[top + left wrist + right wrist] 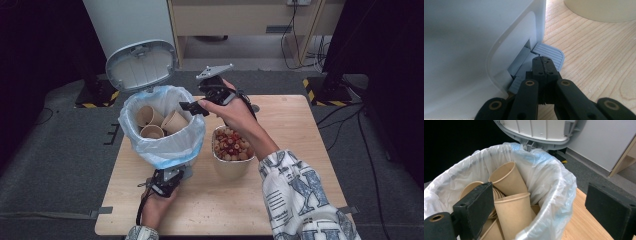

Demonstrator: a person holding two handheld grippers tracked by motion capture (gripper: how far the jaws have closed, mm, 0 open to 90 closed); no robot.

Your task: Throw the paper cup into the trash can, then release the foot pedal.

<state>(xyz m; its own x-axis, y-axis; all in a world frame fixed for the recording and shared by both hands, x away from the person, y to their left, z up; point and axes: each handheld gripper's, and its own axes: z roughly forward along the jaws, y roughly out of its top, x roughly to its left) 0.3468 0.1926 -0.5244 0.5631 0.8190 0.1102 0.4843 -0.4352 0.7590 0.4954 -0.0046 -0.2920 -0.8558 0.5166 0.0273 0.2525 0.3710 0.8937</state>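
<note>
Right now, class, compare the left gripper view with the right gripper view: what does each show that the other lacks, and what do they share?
Left gripper view alone: the left claw, shut, at the bin's grey pedal, and a pale tub's base.

Right gripper view alone: the open right claw over paper cups in the plastic liner, below the raised lid.

Both: the bin and the wooden table.

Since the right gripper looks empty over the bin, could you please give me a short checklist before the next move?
1. Lid up: ok.
2. Left gripper shut, tips on the pedal: ok.
3. Right gripper open and empty at the bin rim: ok.
4. Paper cups inside the liner, none over the edge: ok.
5. Room in the bin for more: cannot tell.
6. Bowl of food upright beside the bin: ok.
</note>
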